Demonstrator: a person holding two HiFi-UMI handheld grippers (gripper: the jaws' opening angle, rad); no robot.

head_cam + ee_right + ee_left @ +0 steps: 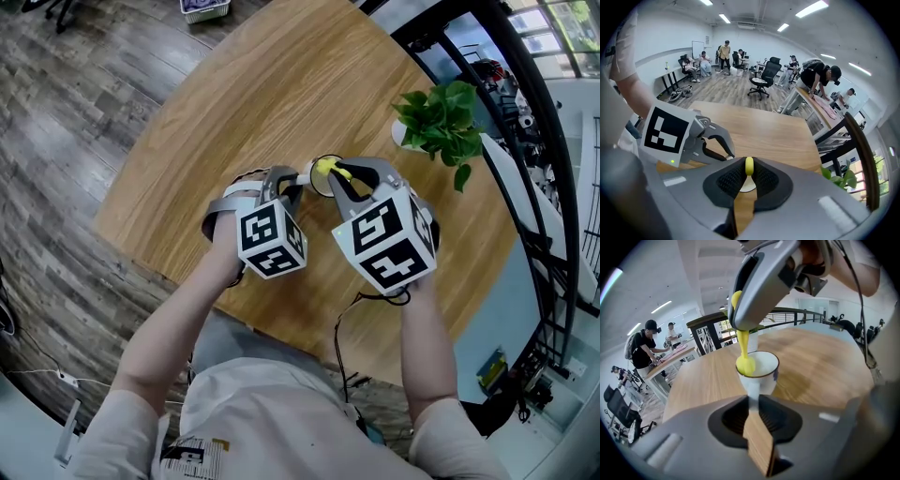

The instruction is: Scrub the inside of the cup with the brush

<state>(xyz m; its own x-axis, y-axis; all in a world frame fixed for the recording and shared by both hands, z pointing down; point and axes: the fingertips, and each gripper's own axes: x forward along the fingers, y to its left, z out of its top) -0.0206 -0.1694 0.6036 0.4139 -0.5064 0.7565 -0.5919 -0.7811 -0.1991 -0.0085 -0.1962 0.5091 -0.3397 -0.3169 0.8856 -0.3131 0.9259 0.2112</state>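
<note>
Round wooden counter [281, 84] fills the space below both grippers, held close side by side. From above they hide most of the white cup [761, 369]. The left gripper's [752, 404] jaws pinch its handle, bowl just ahead. The right gripper's [748, 176] jaws clamp the yellow brush [745, 363], its head inside the rim.

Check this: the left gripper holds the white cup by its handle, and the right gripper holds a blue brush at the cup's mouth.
One slip: the brush is yellow, not blue; the left gripper view shows it. The left gripper does hold the white cup by its handle, and the right gripper holds the brush at its mouth.
</note>
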